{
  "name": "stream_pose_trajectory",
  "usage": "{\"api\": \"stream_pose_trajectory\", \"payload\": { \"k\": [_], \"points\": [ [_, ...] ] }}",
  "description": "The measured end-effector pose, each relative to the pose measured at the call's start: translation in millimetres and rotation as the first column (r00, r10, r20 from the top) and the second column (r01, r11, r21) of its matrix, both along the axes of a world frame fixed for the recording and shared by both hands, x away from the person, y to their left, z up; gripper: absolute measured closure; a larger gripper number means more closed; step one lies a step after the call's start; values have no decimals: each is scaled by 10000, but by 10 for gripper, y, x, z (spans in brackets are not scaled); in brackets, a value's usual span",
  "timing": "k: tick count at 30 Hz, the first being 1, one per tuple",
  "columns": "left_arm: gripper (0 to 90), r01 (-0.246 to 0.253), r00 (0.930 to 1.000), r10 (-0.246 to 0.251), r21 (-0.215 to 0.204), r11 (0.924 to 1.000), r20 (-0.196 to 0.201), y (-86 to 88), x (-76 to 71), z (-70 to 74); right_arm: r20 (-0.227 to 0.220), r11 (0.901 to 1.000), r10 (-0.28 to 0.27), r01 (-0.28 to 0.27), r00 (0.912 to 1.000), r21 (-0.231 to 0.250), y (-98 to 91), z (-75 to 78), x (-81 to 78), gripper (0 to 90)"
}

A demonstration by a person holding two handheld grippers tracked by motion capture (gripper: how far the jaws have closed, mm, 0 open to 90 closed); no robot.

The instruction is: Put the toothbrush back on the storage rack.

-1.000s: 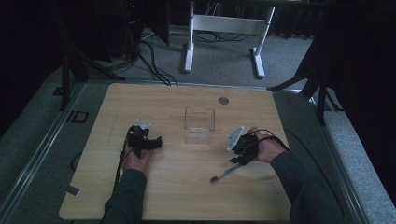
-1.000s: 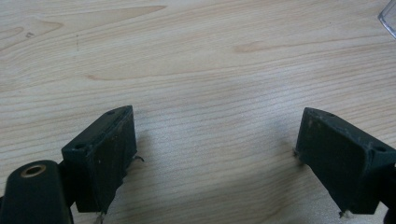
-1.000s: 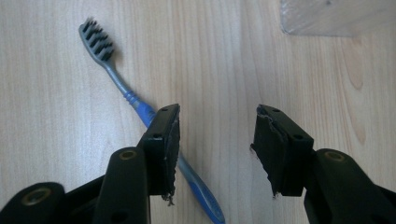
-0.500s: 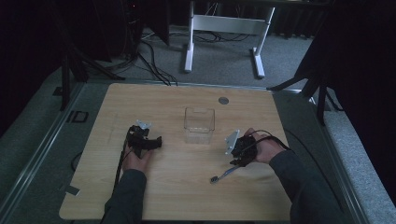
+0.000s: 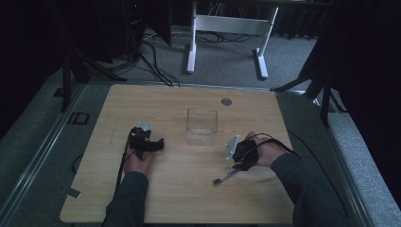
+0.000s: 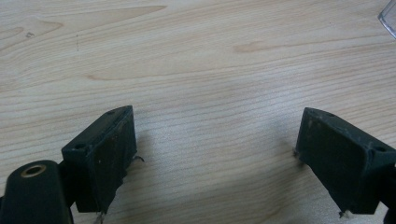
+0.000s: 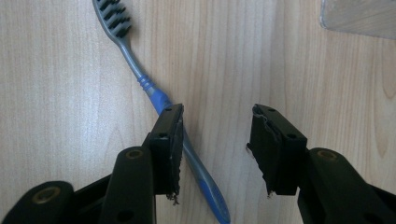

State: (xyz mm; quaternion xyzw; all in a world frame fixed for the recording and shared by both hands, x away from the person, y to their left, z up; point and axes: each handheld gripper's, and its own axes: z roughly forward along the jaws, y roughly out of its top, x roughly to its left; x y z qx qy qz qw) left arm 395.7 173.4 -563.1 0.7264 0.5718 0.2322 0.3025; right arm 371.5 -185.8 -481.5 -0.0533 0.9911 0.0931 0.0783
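My right gripper (image 7: 215, 151) hangs half open over the table (image 5: 179, 198), gripping nothing, the toothbrush (image 7: 154, 95) lying slantwise under its left jaw, while my left gripper (image 6: 215, 154) gapes wide and empty.

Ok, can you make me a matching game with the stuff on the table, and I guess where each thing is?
Things:
1. toothbrush
2. clear box
3. left gripper
4. small round disc

Places or states:
A. open over bare wood
B. near the table's far edge
C. lying flat, handle running under the right gripper
D. in the middle of the table, between the two hands

Pairs: 1-C, 2-D, 3-A, 4-B
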Motion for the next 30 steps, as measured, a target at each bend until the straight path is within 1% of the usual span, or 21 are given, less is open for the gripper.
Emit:
{"api": "stream_pose_trajectory", "payload": {
  "k": [8, 16, 20, 27, 30],
  "points": [
    [124, -3, 10000, 3, 0, 10000, 0, 0, 0, 0, -189, 9996, 98, -103, 9998, -265, 19, -36, -20, 568],
    [124, 3, 10000, -3, 3, 10000, -3, 0, 0, 0, -304, 9975, 335, -353, 9990, -611, 49, -55, -51, 582],
    [124, 0, 10000, 0, 4, 10000, -4, 0, 0, 0, -388, 9955, 372, -404, 9986, -859, 52, -64, -70, 596],
    [124, 4, 10000, -4, 4, 10000, -4, 1, 0, 0, -452, 9945, 406, -447, 9982, -951, 55, -69, -84, 601],
    [124, 5, 10000, -5, 5, 10000, -3, 1, 0, 0, -430, 9926, 611, -652, 9972, -1026, 65, -72, -97, 603]
  ]
}}
